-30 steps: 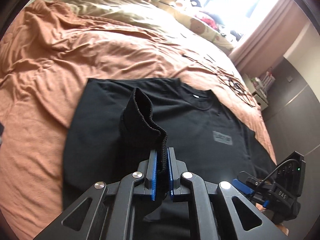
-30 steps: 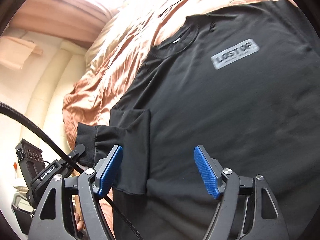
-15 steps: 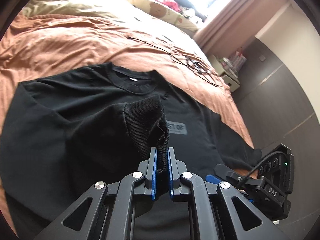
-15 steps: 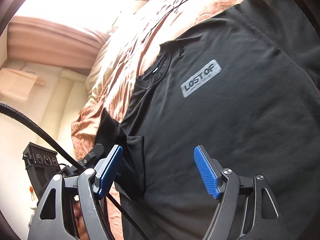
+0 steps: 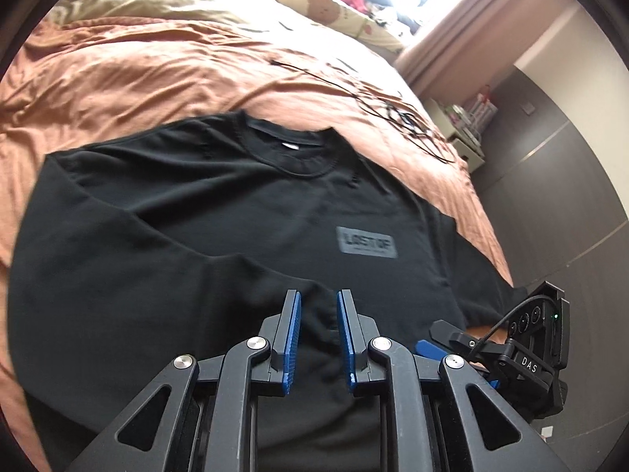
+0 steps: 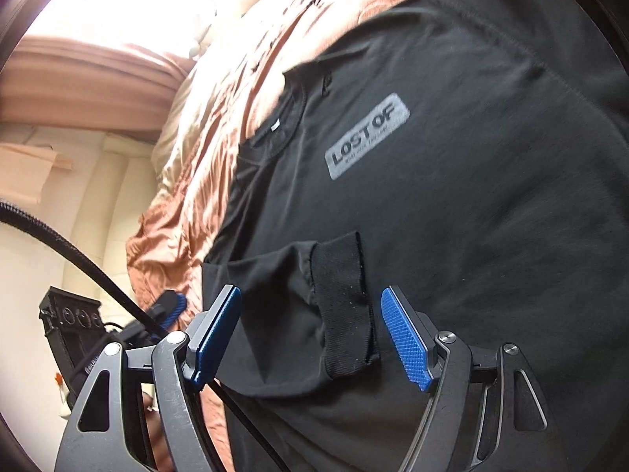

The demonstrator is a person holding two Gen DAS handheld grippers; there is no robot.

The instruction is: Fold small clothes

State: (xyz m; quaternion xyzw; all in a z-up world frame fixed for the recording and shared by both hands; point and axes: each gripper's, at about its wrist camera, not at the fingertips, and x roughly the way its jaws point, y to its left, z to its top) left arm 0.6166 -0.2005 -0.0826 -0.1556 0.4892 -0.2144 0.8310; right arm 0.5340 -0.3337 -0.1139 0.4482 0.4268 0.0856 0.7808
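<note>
A black long-sleeved top (image 5: 236, 216) with a grey "LOST OF" patch (image 5: 366, 246) lies face up on the bed. Its left sleeve is folded across the body, and the ribbed cuff (image 6: 346, 306) rests flat on the chest below the patch (image 6: 367, 141). My left gripper (image 5: 318, 306) hovers just over the folded sleeve, slightly open and holding nothing. My right gripper (image 6: 310, 295) stands wide open above the cuff, with nothing between its blue pads (image 6: 405, 338). The top's hem is hidden behind the grippers.
An orange duvet (image 5: 137, 70) covers the bed. Black cables (image 5: 401, 114) lie on it past the collar. Pillows and soft toys (image 5: 322, 4) sit at the head. A small nightstand (image 5: 468, 133) and dark wall panels (image 5: 550, 196) stand to the right.
My left gripper carried the cuff across the top's body, then opened and let it drop flat on the chest. The right gripper stayed open and shifted over the cuff.
</note>
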